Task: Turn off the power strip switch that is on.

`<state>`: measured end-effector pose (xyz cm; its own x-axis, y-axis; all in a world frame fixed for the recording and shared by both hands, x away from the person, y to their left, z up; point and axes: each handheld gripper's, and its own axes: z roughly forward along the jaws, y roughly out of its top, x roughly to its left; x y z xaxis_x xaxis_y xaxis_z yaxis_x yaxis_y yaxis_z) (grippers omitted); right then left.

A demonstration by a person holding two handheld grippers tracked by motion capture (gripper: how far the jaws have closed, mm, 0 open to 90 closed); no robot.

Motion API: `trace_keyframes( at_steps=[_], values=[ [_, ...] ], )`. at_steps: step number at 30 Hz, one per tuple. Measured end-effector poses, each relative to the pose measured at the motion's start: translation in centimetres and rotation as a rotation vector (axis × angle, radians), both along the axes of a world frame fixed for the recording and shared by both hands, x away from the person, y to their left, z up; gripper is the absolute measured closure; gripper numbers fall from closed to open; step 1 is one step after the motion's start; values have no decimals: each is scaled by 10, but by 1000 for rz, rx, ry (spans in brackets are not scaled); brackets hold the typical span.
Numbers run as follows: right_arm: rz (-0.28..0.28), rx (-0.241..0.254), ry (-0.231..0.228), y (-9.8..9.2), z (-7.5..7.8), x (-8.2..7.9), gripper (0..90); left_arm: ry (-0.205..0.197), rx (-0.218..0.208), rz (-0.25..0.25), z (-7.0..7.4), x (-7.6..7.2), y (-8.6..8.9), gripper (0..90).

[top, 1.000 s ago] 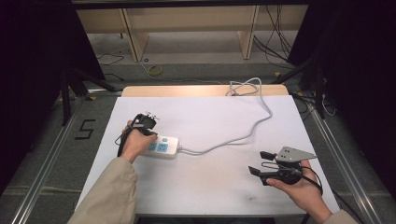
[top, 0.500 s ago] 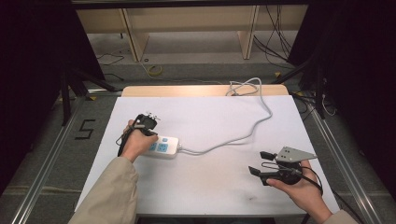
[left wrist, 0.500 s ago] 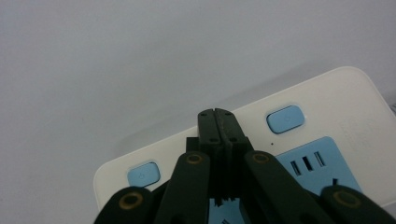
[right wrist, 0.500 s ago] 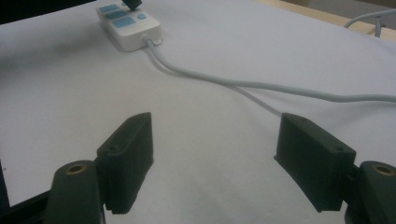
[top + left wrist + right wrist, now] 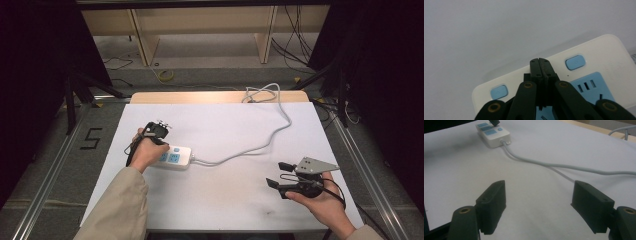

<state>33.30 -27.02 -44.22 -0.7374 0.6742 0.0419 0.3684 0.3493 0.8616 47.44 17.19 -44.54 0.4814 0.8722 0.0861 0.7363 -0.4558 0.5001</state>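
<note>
A white power strip [image 5: 175, 157] with blue sockets and blue buttons lies on the white table, left of centre. My left gripper [image 5: 156, 131] sits over its left end, held by a hand. In the left gripper view its jaws are pressed together, and the left gripper [image 5: 541, 61] has its tips just above the power strip [image 5: 599, 50] between two blue buttons [image 5: 575, 62]. My right gripper [image 5: 278, 174] rests at the table's right front, wide open with nothing between its jaws. From the right gripper view the power strip [image 5: 492, 133] lies far off at the upper left.
The strip's grey cable [image 5: 255, 147] curves across the table to the back edge, where it coils and drops off [image 5: 262, 92]. In the right gripper view the cable [image 5: 564, 166] crosses ahead of the jaws. Wooden shelving [image 5: 200, 30] stands beyond the table.
</note>
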Motion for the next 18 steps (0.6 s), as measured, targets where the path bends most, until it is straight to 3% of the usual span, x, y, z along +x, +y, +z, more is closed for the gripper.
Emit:
trace_keyframes(
  at_steps=[3,13,18],
  values=[
    [-1,1,1,0,0,0,277,-8,46,-8,0,0,-5,900],
    [3,0,0,0,0,0,277,5,19,11,1,1,-3,900],
    [6,-4,2,1,0,0,277,2,38,4,1,1,-5,900]
  ],
)
